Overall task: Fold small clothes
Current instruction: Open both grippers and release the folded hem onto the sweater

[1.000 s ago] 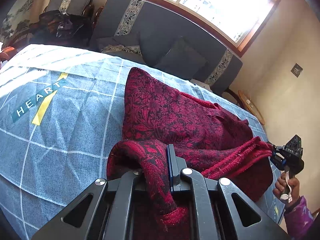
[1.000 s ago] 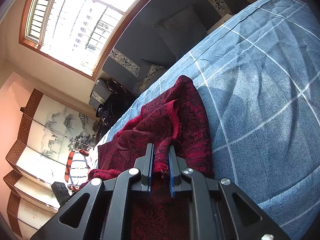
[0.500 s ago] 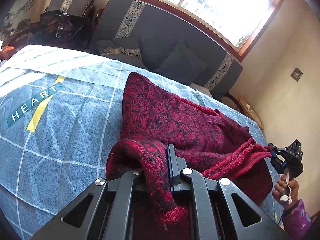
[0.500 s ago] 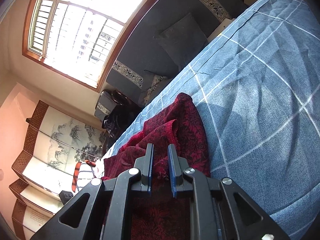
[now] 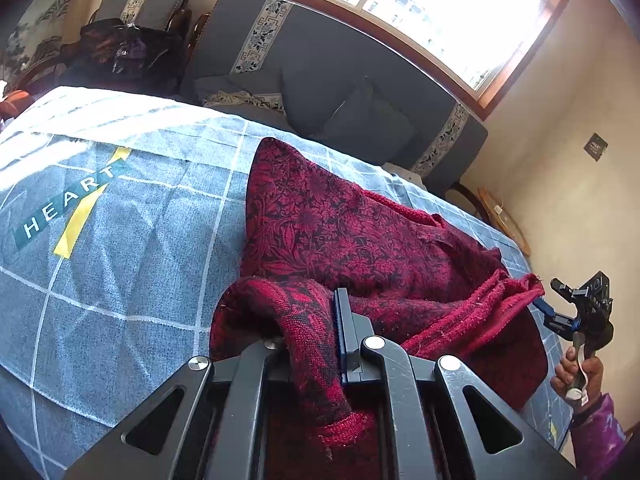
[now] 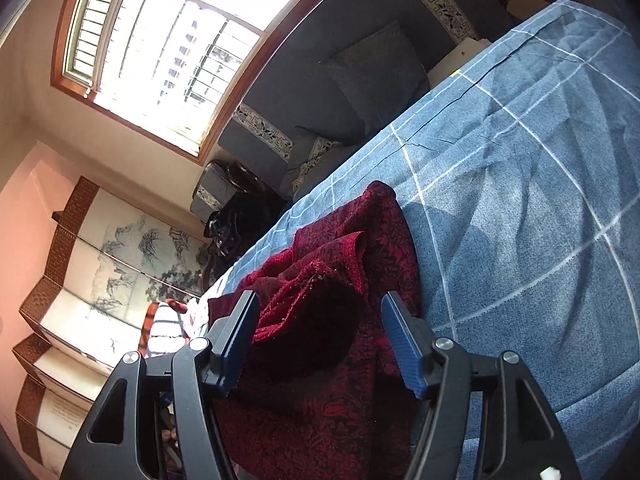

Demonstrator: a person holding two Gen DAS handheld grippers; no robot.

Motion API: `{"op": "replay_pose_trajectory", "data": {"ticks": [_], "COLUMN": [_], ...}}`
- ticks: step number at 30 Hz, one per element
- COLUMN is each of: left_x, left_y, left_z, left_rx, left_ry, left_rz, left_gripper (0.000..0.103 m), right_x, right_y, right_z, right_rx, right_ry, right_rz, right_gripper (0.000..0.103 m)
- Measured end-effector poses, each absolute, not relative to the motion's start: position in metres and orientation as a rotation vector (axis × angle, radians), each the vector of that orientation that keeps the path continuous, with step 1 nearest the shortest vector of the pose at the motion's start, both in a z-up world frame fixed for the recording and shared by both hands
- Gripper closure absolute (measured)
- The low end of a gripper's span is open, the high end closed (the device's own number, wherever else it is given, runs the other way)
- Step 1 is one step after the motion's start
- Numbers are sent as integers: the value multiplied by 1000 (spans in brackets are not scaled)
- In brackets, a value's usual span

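My left gripper (image 5: pixel 320 344) has its fingers pinched on an edge of the dark red, floral-patterned knitted garment (image 5: pixel 340 232), which lies bunched on the blue bedspread with white grid lines (image 5: pixel 120 280). My right gripper (image 6: pixel 320 340) has its fingers spread wide, straddling a rumpled hump of the same garment (image 6: pixel 320 320) without gripping it. I judge the fold barely begun: the cloth is neither flat nor squared.

Red garment (image 5: pixel 352 240) hides left gripper's (image 5: pixel 316 340) left finger; garment's near end cut off by frame bottom.
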State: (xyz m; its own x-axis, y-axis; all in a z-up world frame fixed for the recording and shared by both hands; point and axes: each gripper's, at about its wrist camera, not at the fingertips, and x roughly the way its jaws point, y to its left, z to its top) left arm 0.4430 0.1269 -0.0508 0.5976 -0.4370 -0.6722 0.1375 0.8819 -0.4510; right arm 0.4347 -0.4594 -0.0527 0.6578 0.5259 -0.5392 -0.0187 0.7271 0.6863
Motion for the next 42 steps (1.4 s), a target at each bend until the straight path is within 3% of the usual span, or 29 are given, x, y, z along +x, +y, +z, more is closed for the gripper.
{"op": "replay_pose_trajectory", "data": {"ticks": [5, 12, 13, 15, 21, 29, 33, 35, 36, 37, 40, 42], "left_x": [444, 444, 444, 441, 436, 454, 466, 467, 466, 464, 457, 455], "left_y": [126, 127, 127, 128, 126, 124, 131, 136, 138, 141, 154, 161], "left_z": [-55, -59, -58, -55, -36, -29, -45, -48, -47, -43, -24, -11], "left_rx": [-371, -376, -377, -382, -381, -420, -528, -581, -592, -606, -619, -627], "left_ry": [882, 897, 895, 887, 824, 791, 854, 867, 865, 848, 751, 698], "left_rz": [-341, -347, -349, -352, -356, -345, -321, -295, -277, -274, -235, -239], "left_gripper": [92, 92, 92, 92, 92, 90, 79, 62, 42, 29, 8, 6], "right_x": [446, 455, 456, 460, 456, 461, 472, 474, 473, 472, 462, 452], "right_y": [-441, -426, -423, -417, -402, -416, -421, -422, -424, -428, -445, -452], "right_z": [-54, -59, -59, -58, -45, -27, -45, -55, -57, -59, -57, -51], "right_rx": [477, 389, 384, 349, 240, 299, 343, 366, 383, 425, 534, 573], "right_ry": [800, 788, 790, 804, 770, 689, 732, 747, 747, 741, 692, 654], "right_rz": [302, 380, 387, 379, 303, 240, 212, 209, 206, 217, 200, 194], "right_gripper": [40, 41, 45, 94, 95, 95, 94, 88, 87, 86, 76, 75]}}
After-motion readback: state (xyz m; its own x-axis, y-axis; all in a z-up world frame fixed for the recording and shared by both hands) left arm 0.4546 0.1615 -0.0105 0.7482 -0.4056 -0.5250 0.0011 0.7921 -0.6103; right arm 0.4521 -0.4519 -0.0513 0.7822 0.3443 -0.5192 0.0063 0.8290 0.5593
